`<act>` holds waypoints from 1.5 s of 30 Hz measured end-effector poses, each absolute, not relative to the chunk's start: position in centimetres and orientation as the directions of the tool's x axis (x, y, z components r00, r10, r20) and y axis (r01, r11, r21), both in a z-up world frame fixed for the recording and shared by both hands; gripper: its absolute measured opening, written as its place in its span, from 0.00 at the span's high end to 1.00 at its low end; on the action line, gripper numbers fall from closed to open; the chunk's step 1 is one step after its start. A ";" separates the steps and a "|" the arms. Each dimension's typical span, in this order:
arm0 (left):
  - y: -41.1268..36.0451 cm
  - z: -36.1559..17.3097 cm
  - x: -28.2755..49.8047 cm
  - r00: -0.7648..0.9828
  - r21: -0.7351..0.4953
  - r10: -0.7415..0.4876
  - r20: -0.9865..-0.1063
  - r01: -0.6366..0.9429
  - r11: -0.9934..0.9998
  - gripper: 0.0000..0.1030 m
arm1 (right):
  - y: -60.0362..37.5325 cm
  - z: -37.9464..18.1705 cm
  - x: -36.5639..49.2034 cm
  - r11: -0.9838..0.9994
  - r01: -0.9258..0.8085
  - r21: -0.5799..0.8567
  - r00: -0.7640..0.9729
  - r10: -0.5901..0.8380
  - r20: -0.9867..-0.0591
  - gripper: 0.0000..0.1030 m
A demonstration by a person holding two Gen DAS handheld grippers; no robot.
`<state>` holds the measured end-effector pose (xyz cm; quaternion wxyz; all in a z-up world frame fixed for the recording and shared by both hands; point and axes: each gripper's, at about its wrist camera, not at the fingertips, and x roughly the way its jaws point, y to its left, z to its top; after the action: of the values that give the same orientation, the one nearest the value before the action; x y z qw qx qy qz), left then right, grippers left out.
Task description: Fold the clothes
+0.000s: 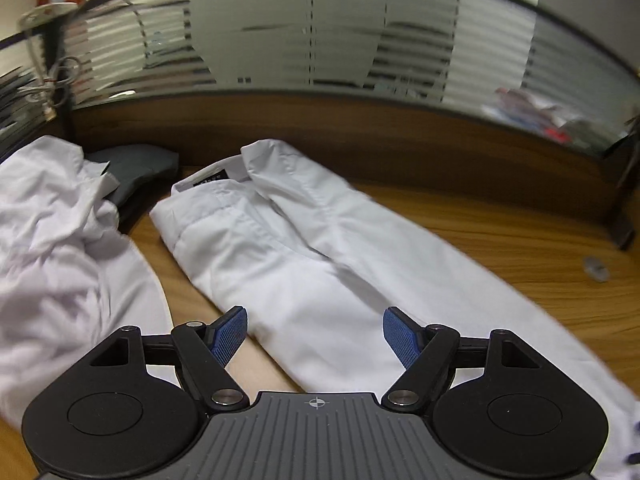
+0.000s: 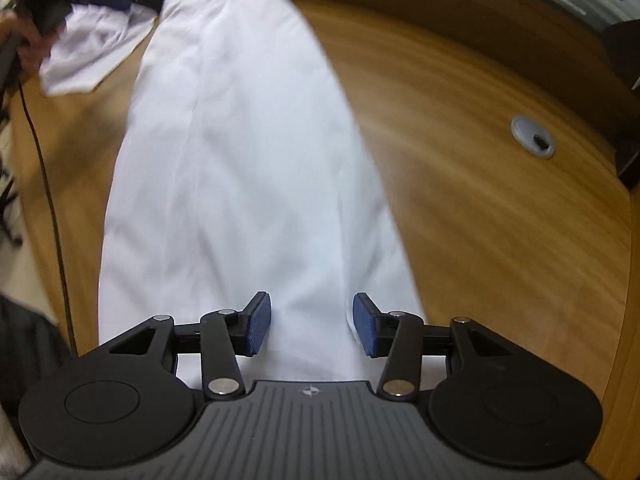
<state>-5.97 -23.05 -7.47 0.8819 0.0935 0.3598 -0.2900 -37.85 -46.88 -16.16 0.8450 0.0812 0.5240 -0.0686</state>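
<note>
white trousers [image 1: 304, 264] carry a black waistband label [image 1: 209, 179], unreadable.

the trousers [image 1: 304, 248] are plain white with a black label at the waistband. the crumpled shirt [image 1: 52, 240] is white too, against a dark grey cloth [image 1: 136, 168]. the desk [image 2: 460, 168] shows orange-brown wood grain, with a grey cable grommet [image 2: 533, 137]. both grippers' pads [image 1: 400, 336] are blue, dotted.
</note>
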 end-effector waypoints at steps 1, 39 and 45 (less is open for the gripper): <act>-22.8 -7.1 -7.7 0.577 -0.052 -0.447 -0.683 0.573 0.818 0.25 | -46.7 -16.4 -38.7 0.980 0.189 0.057 0.437 -0.032 -0.899 0.50; -33.7 -15.4 -39.1 0.432 0.539 -0.616 -0.659 0.842 0.015 0.27 | -41.7 -11.2 -43.2 0.893 -0.068 0.444 0.611 0.389 -0.689 0.99; -34.5 -14.5 -38.3 0.395 0.488 -0.657 -0.642 0.871 0.047 0.88 | -42.5 -8.6 -45.7 0.927 -0.044 0.374 0.659 0.308 -0.686 0.97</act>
<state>-38.31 -34.48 -14.54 0.7128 0.4353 0.1234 -0.5358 -45.73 -42.46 -8.59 0.8958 0.1647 0.4009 0.0980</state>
